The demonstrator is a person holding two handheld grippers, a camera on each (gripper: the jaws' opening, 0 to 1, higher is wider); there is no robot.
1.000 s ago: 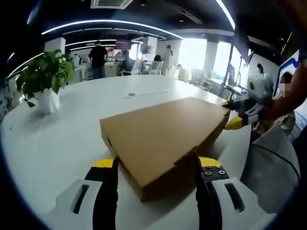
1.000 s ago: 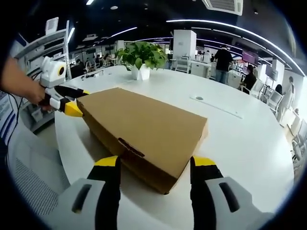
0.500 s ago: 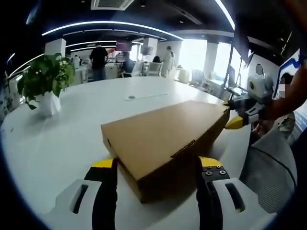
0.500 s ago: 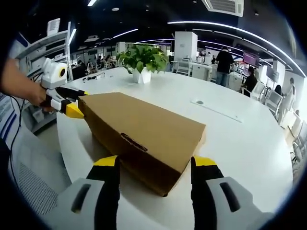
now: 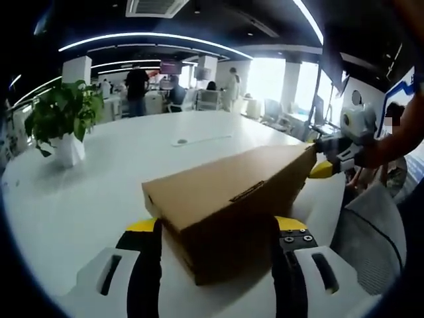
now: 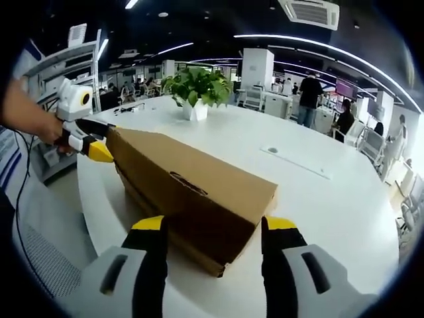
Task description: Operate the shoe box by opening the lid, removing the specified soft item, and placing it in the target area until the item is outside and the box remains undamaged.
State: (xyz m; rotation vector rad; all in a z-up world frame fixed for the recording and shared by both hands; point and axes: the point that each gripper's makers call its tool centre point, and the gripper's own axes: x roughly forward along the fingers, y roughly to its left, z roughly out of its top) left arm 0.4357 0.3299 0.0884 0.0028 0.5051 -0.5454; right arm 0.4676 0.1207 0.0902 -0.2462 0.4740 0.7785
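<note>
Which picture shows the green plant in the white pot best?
The right gripper view shows the plant best: it sits near the middle, brightly lit, leaves and white pot clear, behind the cardboard box. In the left gripper view the plant stands at the left edge, darker and more stretched by the lens.

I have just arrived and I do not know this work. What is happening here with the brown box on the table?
A person holds a gripper in each hand and works on a closed cardboard shoe box lying on a round white table. The left gripper and the right gripper stand at opposite ends of the box, jaws open on either side of it. The lid looks slightly raised along one long side, with a seam showing under it in the right gripper view, but nothing is out yet. A potted plant stands further back.
</note>
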